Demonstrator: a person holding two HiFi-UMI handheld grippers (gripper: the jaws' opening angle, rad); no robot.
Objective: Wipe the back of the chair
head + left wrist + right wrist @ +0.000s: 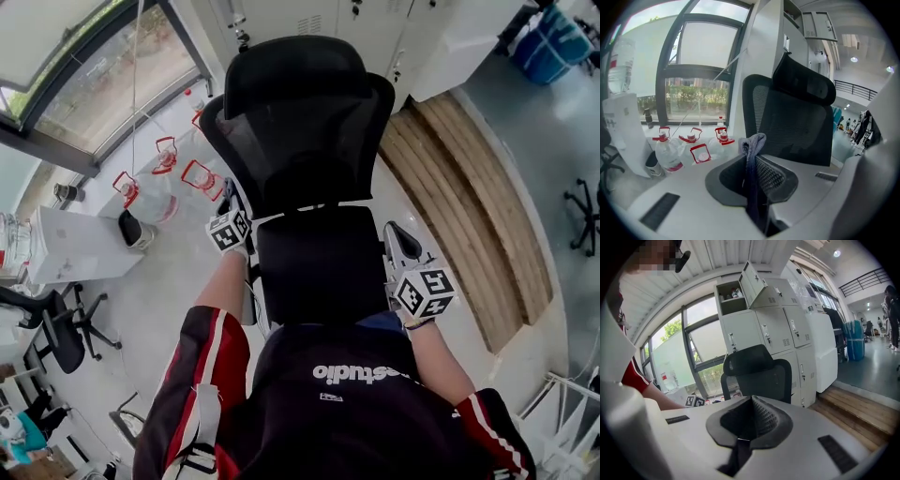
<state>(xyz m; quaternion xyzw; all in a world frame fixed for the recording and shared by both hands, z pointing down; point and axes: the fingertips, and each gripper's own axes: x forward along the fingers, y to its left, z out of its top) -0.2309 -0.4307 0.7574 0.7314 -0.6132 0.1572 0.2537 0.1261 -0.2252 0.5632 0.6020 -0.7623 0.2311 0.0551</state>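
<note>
A black mesh office chair (305,141) with a headrest stands in front of me, its back towards me. My left gripper (226,194) hovers at the left edge of the chair back, shut on a grey-blue cloth (751,152) that sticks up between its jaws. In the left gripper view (756,161) the chair back (792,124) is just beyond the cloth and apart from it. At the chair's right side my right gripper (394,232) is held with jaws shut and nothing in them. The right gripper view (751,403) faces the chair (757,373) from further away.
Several water jugs with red caps (155,183) (665,152) stand on the floor left of the chair under the window. White lockers (778,333) are behind the chair. A raised wooden platform (469,197) runs along the right. Another office chair (56,333) stands at the far left.
</note>
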